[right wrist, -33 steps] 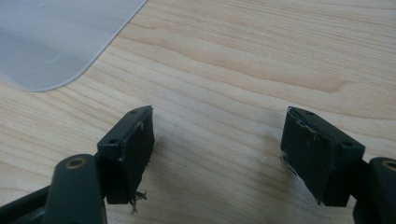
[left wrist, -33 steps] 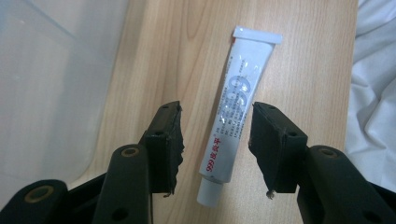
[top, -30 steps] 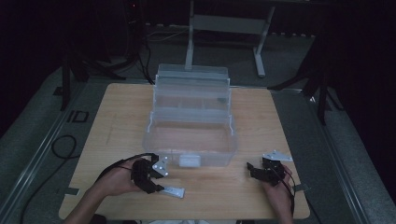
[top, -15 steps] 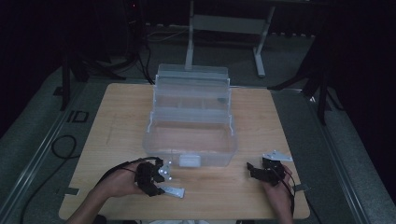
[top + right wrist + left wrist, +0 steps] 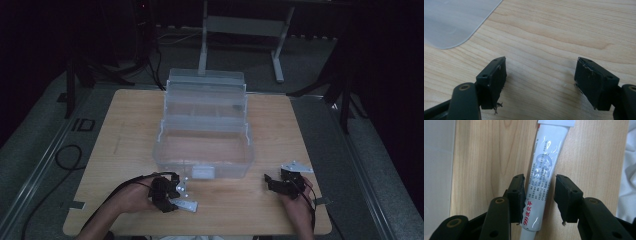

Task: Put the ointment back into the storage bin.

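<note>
White ointment tube (image 5: 541, 180) lies flat on the tabletop (image 5: 486, 157) between the closing jaws of the left gripper (image 5: 539, 195), one pad touching, not yet clamped.

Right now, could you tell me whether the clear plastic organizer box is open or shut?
Open: the clear plastic organizer box has its tiered trays stepped back, leaving its bottom bin uncovered.

Dim lab or studio, wooden table (image 5: 125, 130), metal stand (image 5: 240, 30), floor cables (image 5: 65, 157)
</note>
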Demonstrator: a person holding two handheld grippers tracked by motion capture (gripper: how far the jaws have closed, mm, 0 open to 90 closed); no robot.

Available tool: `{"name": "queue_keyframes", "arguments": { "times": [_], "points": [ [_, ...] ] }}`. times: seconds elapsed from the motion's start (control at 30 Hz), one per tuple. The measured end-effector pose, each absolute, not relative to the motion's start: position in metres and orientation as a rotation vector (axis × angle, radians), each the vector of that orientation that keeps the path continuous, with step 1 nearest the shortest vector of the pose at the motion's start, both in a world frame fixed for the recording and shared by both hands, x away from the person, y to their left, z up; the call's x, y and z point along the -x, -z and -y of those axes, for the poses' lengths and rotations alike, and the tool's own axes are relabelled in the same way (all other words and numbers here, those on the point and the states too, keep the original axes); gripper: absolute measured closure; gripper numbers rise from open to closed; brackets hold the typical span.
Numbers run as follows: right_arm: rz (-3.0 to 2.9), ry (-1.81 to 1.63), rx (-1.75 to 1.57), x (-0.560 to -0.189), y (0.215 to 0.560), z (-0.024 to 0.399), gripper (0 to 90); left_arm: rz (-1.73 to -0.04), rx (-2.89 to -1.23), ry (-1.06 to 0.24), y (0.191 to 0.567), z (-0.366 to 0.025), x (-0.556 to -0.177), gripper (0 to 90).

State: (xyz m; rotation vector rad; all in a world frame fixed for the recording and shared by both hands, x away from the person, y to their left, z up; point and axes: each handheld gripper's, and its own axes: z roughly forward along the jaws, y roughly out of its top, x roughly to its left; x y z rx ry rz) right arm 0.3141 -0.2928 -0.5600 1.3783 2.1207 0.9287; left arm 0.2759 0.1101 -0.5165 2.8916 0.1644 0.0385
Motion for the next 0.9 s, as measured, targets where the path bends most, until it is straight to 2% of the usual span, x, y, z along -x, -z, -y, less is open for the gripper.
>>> {"name": "queue_keyframes", "arguments": {
  "times": [0.3,0.9],
  "points": [
    [-2.120,-0.929,-1.377,-0.3141,0.5600,0.2928,25.5,-0.169,-2.913,-0.046,0.5182,-0.1087,-0.2750,67.0],
    [-2.120,-0.929,-1.378,-0.3141,0.5600,0.2928,25.5,-0.194,-2.981,0.007,0.5188,-0.1030,-0.2791,67.8]
  ]
}}
